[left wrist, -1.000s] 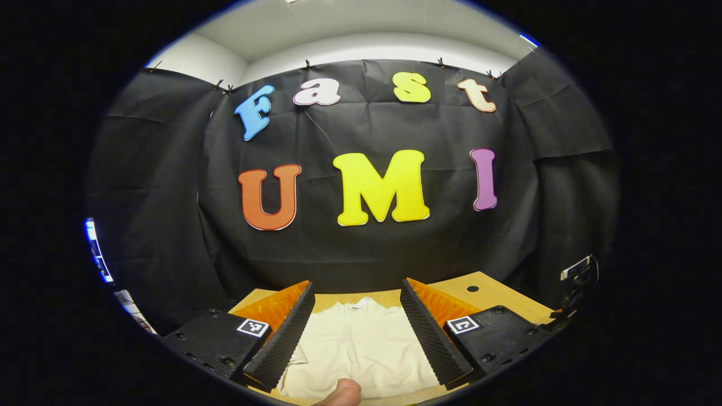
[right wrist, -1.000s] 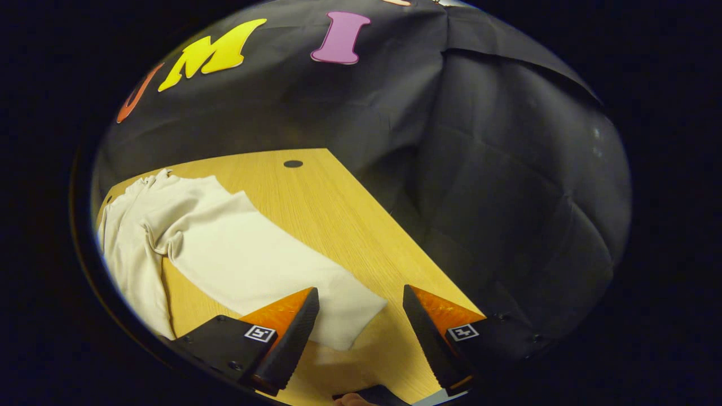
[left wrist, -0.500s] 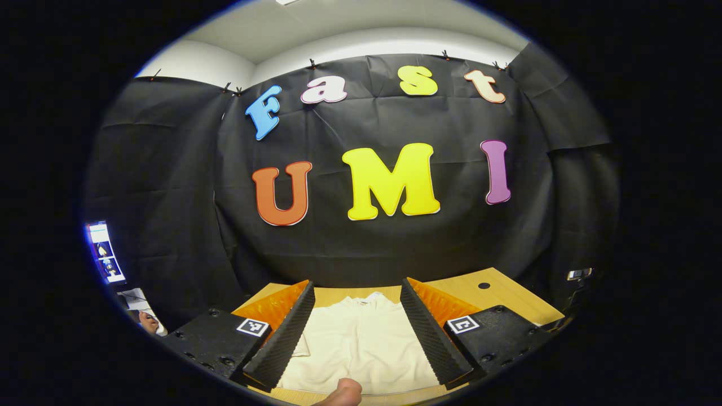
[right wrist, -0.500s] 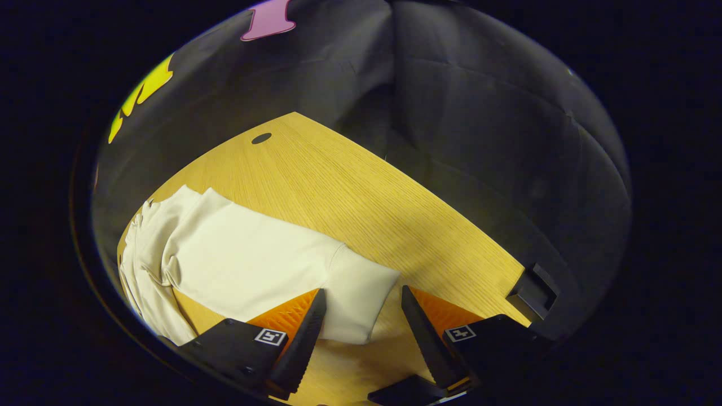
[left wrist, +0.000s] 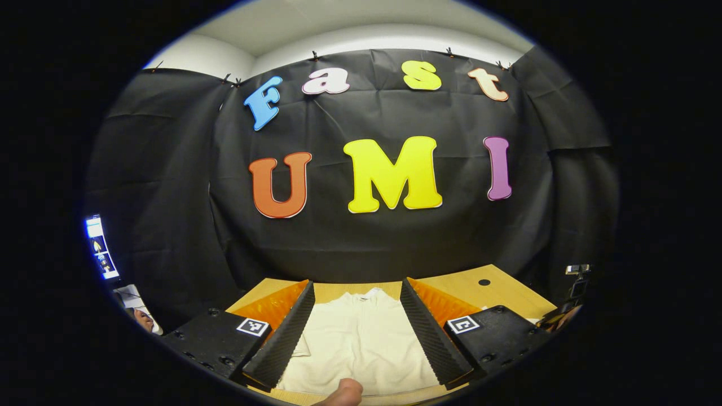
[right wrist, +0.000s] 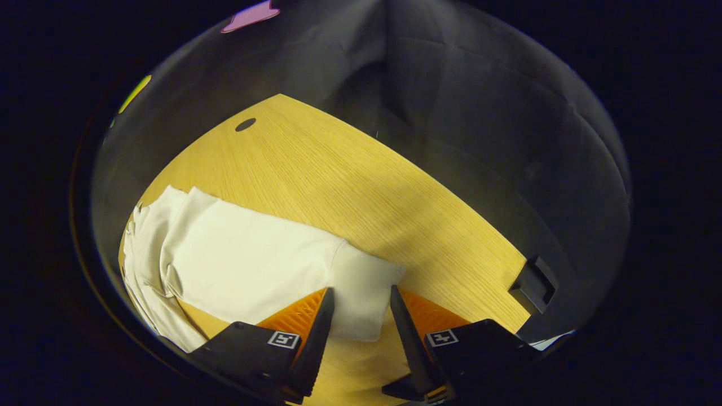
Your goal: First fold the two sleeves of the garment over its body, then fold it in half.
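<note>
A cream garment (left wrist: pixel 361 338) lies flat on the wooden table (left wrist: pixel 496 293), collar toward the far edge. My left gripper (left wrist: pixel 356 293) hovers open over its body, cloth showing between the two fingers, none of it pinched. In the right gripper view the garment (right wrist: pixel 248 265) stretches to the left and one sleeve (right wrist: pixel 366 282) reaches toward me. My right gripper (right wrist: pixel 360 293) is low over the table (right wrist: pixel 338 169), its fingers a narrow gap apart on either side of the flat cuff, so it counts as open.
A person's thumb (left wrist: pixel 344 392) shows at the bottom of the left gripper view. The table has a small dark hole (right wrist: pixel 245 124) near its far corner. A black block (right wrist: pixel 533 285) sits at the table's right edge. A lit screen (left wrist: pixel 98 248) stands far left.
My right gripper swung right and down onto the sleeve end, and its fingers drew closer together around the cuff. The left gripper barely shifted and stayed open.
</note>
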